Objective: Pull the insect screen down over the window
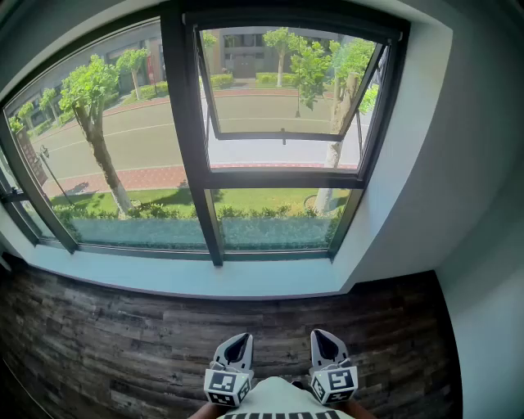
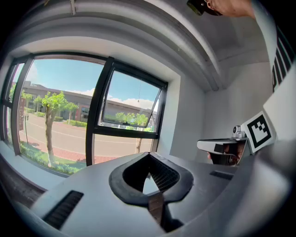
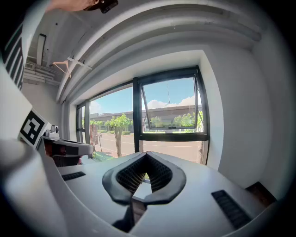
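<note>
Dark window frame (image 1: 193, 123): well ahead of both pairs of fingertips, past the floor and the sill. A thick upright splits it into a wide pane off to the left of the fingers and a narrower section straight ahead of them.
Tilt-out sash (image 1: 282, 136): upper part of that narrower section, with its bottom edge swung outward, well apart from either gripper.
Insect screen: I cannot tell it apart from the frame in any view. A heavy dark bar (image 1: 295, 18) runs along the top of the narrower opening, far above and ahead of the fingertips.
Left gripper (image 1: 237, 347): low and close to the person, pointing at the window. Its fingers (image 2: 124, 177) are pressed together at the tips, leaving a small diamond gap between the ribbed pads with nothing in it.
Right gripper (image 1: 324, 344): just beside the left one and level with it, pointing the same way. Its fingers (image 3: 163, 177) meet at the tips likewise and pinch nothing.
Sill (image 1: 188, 277): pale, lying between the fingertips and the glass.
Floor (image 1: 123, 327): dark wood planks, under and ahead of the fingers.
Wall (image 1: 430, 164): white, off to the right of the right gripper's fingers.
Trees (image 1: 90, 90): outside with lawn and road, far beyond the fingertips, seen through the glass.
</note>
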